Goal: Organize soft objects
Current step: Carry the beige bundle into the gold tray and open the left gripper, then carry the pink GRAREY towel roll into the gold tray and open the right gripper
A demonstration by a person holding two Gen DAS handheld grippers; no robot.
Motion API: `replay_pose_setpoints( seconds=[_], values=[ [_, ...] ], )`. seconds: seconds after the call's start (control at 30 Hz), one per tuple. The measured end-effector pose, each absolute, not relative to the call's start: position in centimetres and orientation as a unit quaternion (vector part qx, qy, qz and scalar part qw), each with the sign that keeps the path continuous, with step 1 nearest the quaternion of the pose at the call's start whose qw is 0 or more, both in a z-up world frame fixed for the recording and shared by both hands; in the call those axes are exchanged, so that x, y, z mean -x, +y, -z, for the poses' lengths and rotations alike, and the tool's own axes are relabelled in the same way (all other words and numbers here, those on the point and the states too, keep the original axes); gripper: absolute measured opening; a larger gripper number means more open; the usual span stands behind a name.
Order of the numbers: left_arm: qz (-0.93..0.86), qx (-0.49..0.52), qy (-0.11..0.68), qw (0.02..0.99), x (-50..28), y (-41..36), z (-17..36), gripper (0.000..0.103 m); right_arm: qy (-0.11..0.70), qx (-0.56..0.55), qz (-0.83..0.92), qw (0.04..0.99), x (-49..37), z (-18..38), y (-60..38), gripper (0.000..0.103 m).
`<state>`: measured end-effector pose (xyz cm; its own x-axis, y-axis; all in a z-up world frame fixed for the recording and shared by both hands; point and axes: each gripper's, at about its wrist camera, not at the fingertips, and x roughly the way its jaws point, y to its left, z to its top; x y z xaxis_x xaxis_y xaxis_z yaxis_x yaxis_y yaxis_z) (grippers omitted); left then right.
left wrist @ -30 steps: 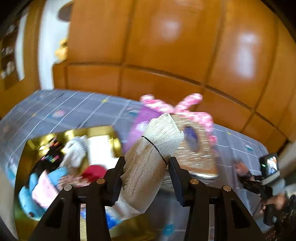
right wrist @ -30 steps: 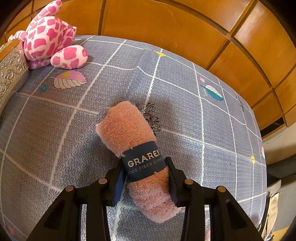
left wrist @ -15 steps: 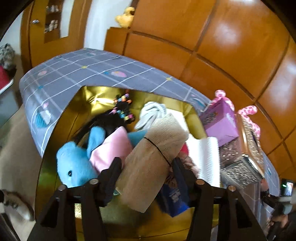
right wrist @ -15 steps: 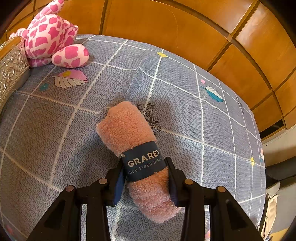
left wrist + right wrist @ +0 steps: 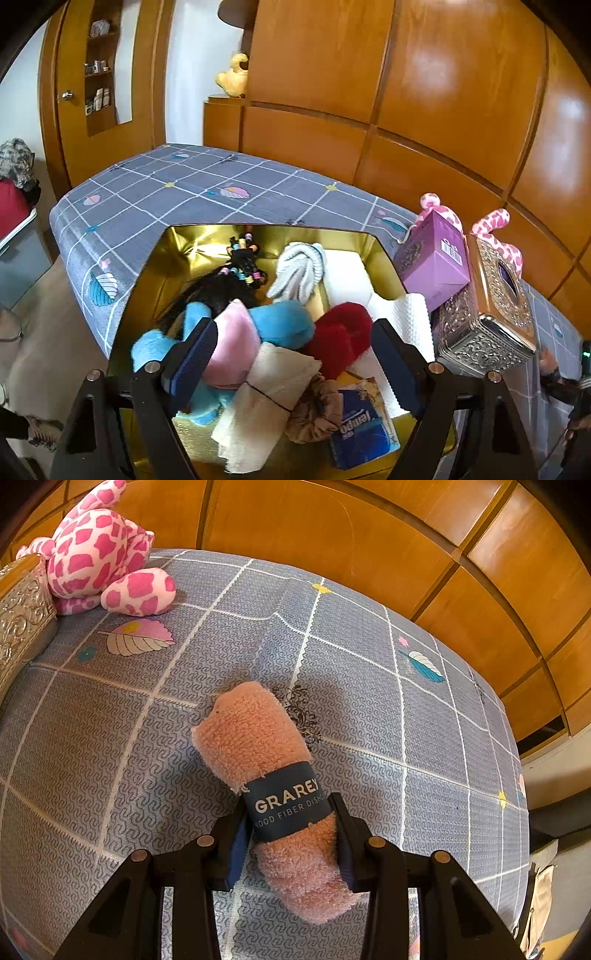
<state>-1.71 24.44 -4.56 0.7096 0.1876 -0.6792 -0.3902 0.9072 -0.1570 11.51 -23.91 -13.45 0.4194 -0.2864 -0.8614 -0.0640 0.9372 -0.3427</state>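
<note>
**Beige roll lies in the tray, peach cloth waits in the other claw**

On the left, the left gripper [image 5: 291,347] hangs over the gold tray [image 5: 155,266] with its jaws spread wide and nothing between them. The beige cloth roll [image 5: 266,402] lies in the tray, leaning on the pink and blue plush [image 5: 236,332] and touching the tan scrunchie [image 5: 314,406] (a red plush and a tissue pack sit close by too). To finish this step well, I would lift that claw straight up so neither finger snags the roll or drags the plush out.

On the right, the right gripper [image 5: 291,834] is clamped on the peach dishcloth roll [image 5: 269,775] at its dark paper band, over the grey bedspread [image 5: 110,720]. Gripping at the band seems wise: the pile either side would squash and slip.
</note>
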Motion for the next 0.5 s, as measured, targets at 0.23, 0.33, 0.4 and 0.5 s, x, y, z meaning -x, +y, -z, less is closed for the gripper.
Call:
replay_pose_setpoints(
  seconds=[0.23, 0.33, 0.4, 0.5],
  values=[
    [-0.130, 0.134, 0.351, 0.918, 0.8, 22.6, 3.9, 0.085, 0.544, 0.126, 0.081, 0.826, -12.0, 13.2, -24.8, 0.039],
    [-0.120, 0.125, 0.349, 0.921, 0.7, 21.8, 3.7, 0.086, 0.546, 0.112, 0.091, 0.825, -12.3, 13.1, -25.1, 0.039],
    [-0.116, 0.122, 0.349, 0.922, 0.6, 21.5, 3.7, 0.086, 0.547, 0.098, 0.094, 0.826, -12.4, 13.0, -25.2, 0.039],
    [-0.111, 0.117, 0.352, 0.922, 0.5, 21.1, 3.7, 0.086, 0.548, 0.078, 0.090, 0.828, -12.3, 12.8, -24.9, 0.039]
  ],
)
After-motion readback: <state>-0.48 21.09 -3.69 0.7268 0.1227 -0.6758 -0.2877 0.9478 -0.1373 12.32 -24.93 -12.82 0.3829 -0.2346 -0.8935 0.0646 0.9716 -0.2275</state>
